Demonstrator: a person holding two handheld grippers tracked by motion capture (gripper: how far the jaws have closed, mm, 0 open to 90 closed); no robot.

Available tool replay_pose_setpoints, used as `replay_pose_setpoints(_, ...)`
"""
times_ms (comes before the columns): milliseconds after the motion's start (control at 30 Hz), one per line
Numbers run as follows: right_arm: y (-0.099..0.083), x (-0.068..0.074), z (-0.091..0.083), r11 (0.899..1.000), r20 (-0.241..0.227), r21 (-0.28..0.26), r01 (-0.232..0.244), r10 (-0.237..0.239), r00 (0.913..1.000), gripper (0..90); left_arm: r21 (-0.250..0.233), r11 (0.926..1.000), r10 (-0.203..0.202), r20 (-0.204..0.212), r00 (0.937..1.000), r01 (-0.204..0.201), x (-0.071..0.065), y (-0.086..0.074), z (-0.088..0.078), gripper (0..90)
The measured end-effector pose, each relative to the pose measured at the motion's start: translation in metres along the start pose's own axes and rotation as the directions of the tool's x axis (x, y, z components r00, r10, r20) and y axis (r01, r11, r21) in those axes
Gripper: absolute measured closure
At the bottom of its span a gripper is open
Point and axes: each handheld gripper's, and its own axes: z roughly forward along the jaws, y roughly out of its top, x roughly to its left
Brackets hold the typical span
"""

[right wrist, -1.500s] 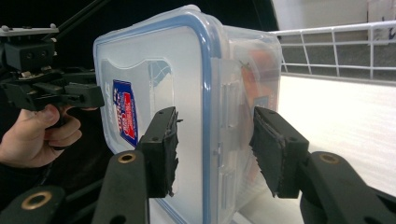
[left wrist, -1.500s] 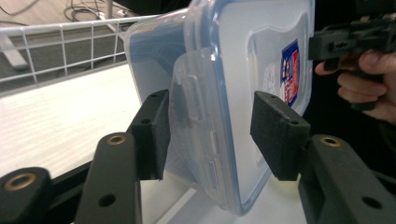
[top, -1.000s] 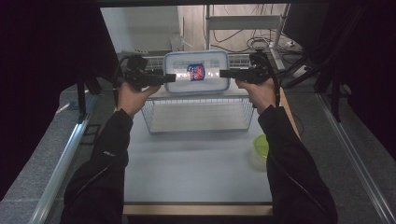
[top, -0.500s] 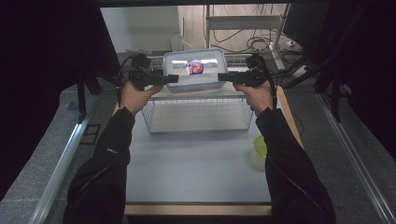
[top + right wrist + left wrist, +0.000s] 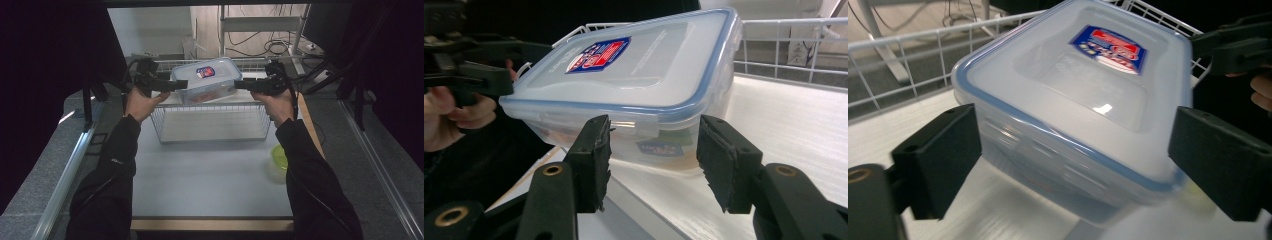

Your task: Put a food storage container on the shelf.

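Two grippers work over the wire basket (image 5: 212, 131), with a green bowl (image 5: 280, 156) near its front right corner. In the basket's far half the lidded plastic box (image 5: 206, 80) sits tilted. The left gripper (image 5: 180, 85) has just been opening, its jaws wide around the box's end, probably letting go. The right gripper (image 5: 239, 84) straddles the other end at half width. Whether it pinches, I cannot tell.
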Motion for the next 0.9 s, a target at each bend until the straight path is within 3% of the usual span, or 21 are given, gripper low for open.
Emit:
replay_pose_setpoints(133,-0.002,0.006,0.000,0.999,0.011,0.010,0.039,-0.039,0.9992,51.8,-0.037,0.9980,0.050,-0.040,0.9979,-0.051,-0.014,-0.009,-0.013,19.9)
replay_pose_setpoints(267,-0.005,0.011,-0.001,0.997,0.025,0.020,0.071,-0.071,0.9972,57.1,-0.060,0.9949,0.078,-0.054,0.9955,-0.082,-0.025,-0.022,-0.023,35.6)
replay_pose_setpoints(367,-0.008,0.011,-0.002,0.996,0.028,0.019,0.082,-0.082,0.9962,62.3,-0.076,0.9931,0.088,-0.032,0.9956,-0.090,-0.033,-0.033,-0.026,49.7)
replay_pose_setpoints(467,-0.010,0.011,-0.002,0.996,0.033,0.021,0.092,-0.093,0.9951,68.9,-0.063,0.9921,0.107,-0.022,0.9940,-0.108,-0.039,-0.040,-0.022,64.2)
replay_pose_setpoints(533,-0.013,0.011,-0.001,0.995,0.031,0.021,0.093,-0.094,0.9951,73.2,-0.051,0.9924,0.113,0.009,0.9936,-0.112,-0.042,-0.042,-0.018,74.3)
replay_pose_setpoints(600,-0.015,0.011,0.001,0.995,0.028,0.027,0.097,-0.098,0.9948,77.7,-0.032,0.9916,0.125,-0.004,0.9922,-0.125,-0.044,-0.042,-0.013,80.2)
replay_pose_setpoints(900,-0.019,0.012,0.013,0.992,0.044,0.063,0.107,-0.110,0.9929,84.0,-0.011,0.9956,0.092,-0.054,0.9943,-0.093,-0.036,-0.038,0.006,85.8)
